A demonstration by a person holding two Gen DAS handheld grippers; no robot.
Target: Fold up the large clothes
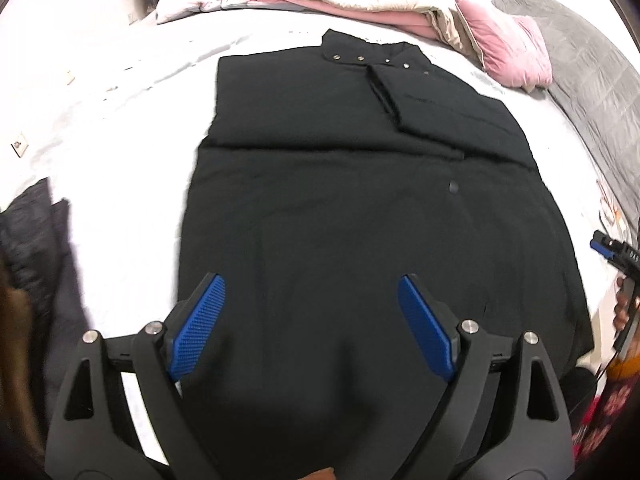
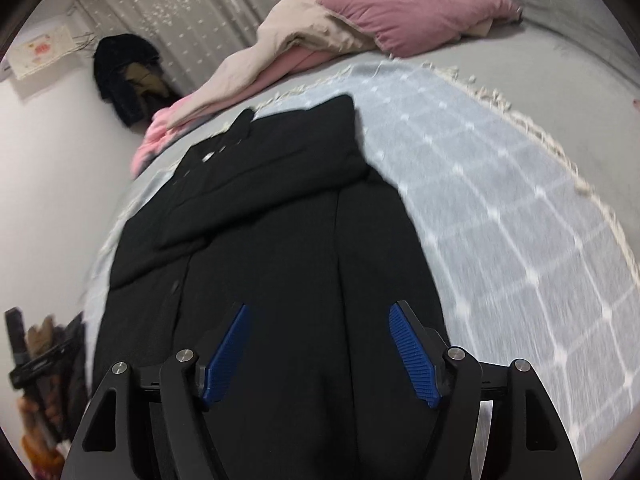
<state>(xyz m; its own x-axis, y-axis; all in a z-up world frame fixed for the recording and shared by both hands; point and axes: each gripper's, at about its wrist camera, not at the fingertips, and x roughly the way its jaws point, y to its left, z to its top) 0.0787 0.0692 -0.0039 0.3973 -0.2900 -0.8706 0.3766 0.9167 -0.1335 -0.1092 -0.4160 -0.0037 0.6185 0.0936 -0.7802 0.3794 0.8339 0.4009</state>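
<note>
Here the long black padded coat (image 1: 340, 200) lies flat on the bed's pale blue checked blanket (image 2: 500, 208), sleeves folded in; both the left gripper (image 1: 311, 326) and the right gripper (image 2: 319, 354) hover released above its near hem, which looks soft, bulky, rather heavy, so grasp the hem corners

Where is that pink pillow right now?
The pink pillow lies at the far end of the bed, beyond the black coat, against the rumpled cream and pink bedding; in the left view it sits upper right.
</note>
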